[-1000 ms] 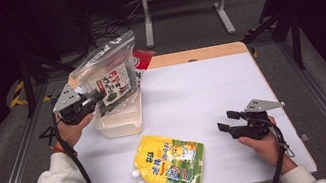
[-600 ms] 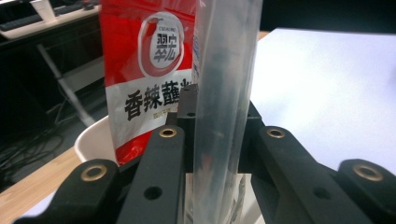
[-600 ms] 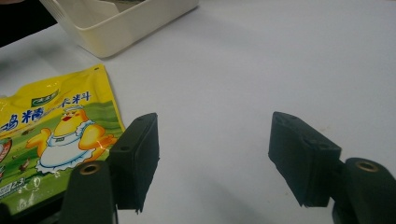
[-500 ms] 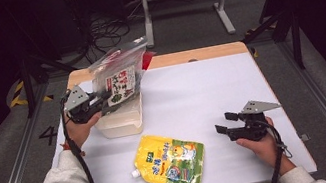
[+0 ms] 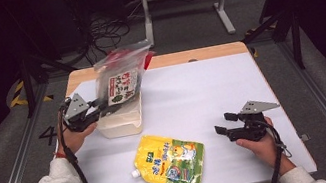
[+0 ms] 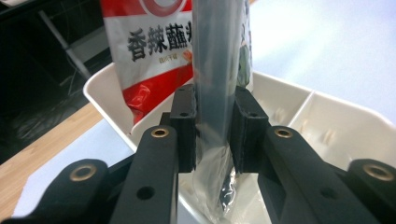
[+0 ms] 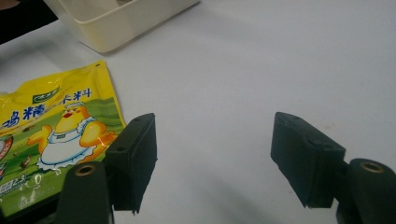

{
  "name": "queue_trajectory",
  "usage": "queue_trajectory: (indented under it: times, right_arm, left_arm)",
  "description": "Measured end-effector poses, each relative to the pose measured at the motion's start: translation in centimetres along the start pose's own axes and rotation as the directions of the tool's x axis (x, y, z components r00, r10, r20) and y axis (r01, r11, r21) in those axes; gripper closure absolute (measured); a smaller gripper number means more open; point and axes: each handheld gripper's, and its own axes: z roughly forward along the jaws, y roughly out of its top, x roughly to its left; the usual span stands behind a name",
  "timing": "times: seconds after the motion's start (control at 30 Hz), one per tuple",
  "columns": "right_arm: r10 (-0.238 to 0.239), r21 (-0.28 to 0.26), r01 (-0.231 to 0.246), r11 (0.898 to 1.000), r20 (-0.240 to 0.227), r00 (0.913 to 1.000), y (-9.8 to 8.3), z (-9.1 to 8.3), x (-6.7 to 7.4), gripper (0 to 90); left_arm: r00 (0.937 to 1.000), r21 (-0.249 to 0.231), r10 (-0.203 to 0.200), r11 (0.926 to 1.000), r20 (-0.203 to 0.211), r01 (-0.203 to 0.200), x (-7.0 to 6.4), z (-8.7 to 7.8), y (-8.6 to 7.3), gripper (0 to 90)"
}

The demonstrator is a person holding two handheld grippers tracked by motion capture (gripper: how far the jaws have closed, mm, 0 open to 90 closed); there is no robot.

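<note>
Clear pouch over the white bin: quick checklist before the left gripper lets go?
1. Left gripper around the clear pouch: ok, the pouch's edge sits between its pads; its jaws have just been opening.
2. Pouch over the white bin: ok, its lower end hangs inside the bin, as the left gripper view shows.
3. Room in the bin: cannot tell; a red packet already stands in it beside the pouch.
4. Pouch upright: not ok, it leans in the high view.
5. Right gripper out of the way: ok, open and apart from the bin.
6. Yellow pouch: ok, flat on the table, untouched.
</note>
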Motion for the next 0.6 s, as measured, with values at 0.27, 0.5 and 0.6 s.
queue_trajectory:
  times: [0.27,0.5,0.6]
  right_arm:
    - [-0.005,0.012,0.005,1.000,-0.006,1.0000,-0.02,0.27,0.20,31.6]
    - [-0.021,0.019,0.021,1.000,-0.010,0.9997,0.02,0.38,0.49,31.6]
    - [-0.027,0.023,0.027,0.999,-0.004,0.9996,0.06,0.36,0.52,31.7]
  left_arm:
    - [0.9998,0.010,-0.012,0.9999,-0.013,0.012,0.24,0.47,-0.21,75.5]
    - [0.9998,0.012,-0.022,0.9997,-0.004,0.022,0.50,0.79,-0.42,75.8]
    - [0.9992,0.011,-0.039,0.9992,-0.004,0.039,0.49,0.72,-0.42,75.7]
